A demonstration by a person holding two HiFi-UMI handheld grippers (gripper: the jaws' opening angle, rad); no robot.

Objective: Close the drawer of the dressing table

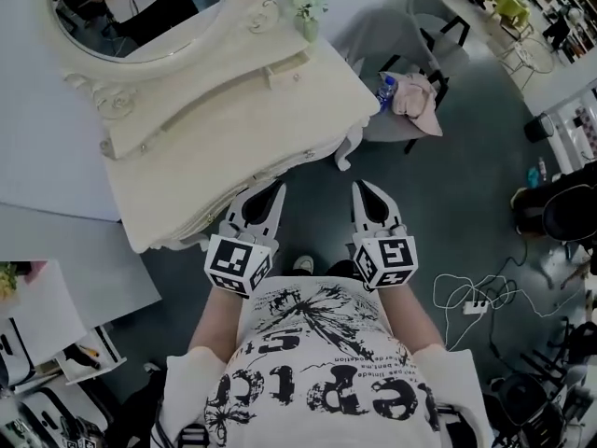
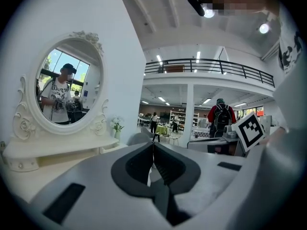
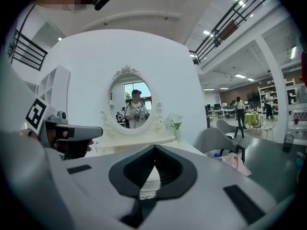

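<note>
"The drawer (image 1: 191, 224), where is it?"

"It sits in the front side of the dressing table (image 1: 233, 129), under the top surface, on the side away from the mirror (image 1: 140, 7). I cannot tell how far it sticks out. The front edge hides most of it from above."

"Which way does it run?"

"Its long side runs along the front edge of the dressing table. So a push has to go across it, straight in toward the mirror."

"Where are the claws?"

"Both are in front of the dressing table, close to the person's tummy, and both point at it. The left claw (image 1: 267, 198) has its tip just beside the front edge, about at the right part of the front. The right claw (image 1: 367, 197) is off past the right corner of the dressing table, over the floor (image 1: 448, 213)."

"Are they holding something?"

"No. Each claw has its two jaws pressed together, and nothing is between them."

"So which one is nearer to the drawer?"

"The left one, I think. It looks like it can push with its closed tip. The right one would need to slide over toward the middle of the dressing table first."
</note>
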